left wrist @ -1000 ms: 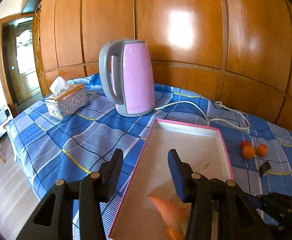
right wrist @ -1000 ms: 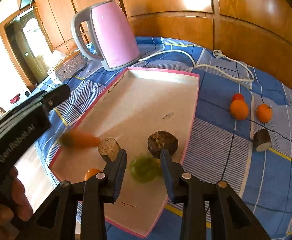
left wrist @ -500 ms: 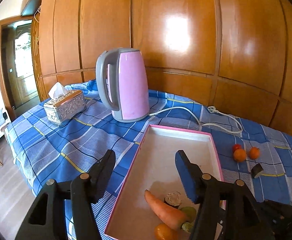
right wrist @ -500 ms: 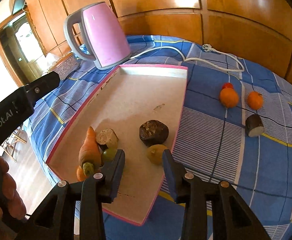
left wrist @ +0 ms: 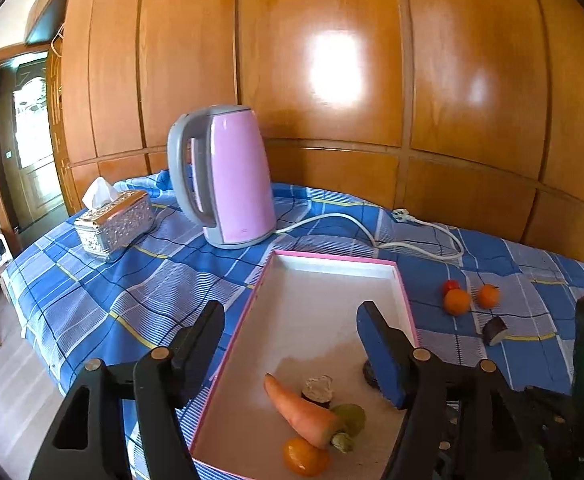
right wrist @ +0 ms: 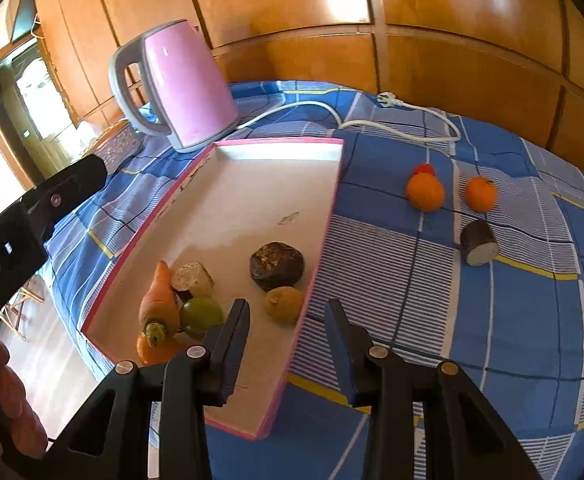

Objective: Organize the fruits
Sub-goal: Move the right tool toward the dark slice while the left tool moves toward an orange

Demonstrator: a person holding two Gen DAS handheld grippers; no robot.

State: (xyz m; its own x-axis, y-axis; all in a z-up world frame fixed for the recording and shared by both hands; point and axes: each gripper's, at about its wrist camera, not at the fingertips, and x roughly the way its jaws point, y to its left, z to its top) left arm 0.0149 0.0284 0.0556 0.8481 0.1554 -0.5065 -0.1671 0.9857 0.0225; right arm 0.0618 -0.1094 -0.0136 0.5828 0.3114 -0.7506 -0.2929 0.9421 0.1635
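Note:
A pink-rimmed white tray (right wrist: 251, 184) (left wrist: 324, 280) lies on the blue checked cloth. In its near end lie a carrot (right wrist: 157, 300) (left wrist: 302, 412), a green fruit (right wrist: 200, 314), a small orange (right wrist: 153, 350) (left wrist: 306, 456), a yellowish fruit (right wrist: 283, 304), a dark round piece (right wrist: 277, 260) and a cut piece (right wrist: 192, 280). Outside, to the right, lie two oranges (right wrist: 426, 192) (right wrist: 480, 194), a red fruit (right wrist: 424, 169) and a dark cut piece (right wrist: 479, 242). My left gripper (left wrist: 292, 344) is open and empty above the tray. My right gripper (right wrist: 287, 336) is open and empty over the tray's right rim.
A pink kettle (left wrist: 223, 176) (right wrist: 175, 84) stands behind the tray, with its white cord (right wrist: 372, 120) trailing right. A silver tissue box (left wrist: 113, 222) sits at the far left. Wood panelling backs the table. The table edge and floor are at the left.
Both grippers have risen and pulled back from the tray. The carrot, blurred and moving a second ago, now lies still in the tray. The green fruit has left the right gripper.

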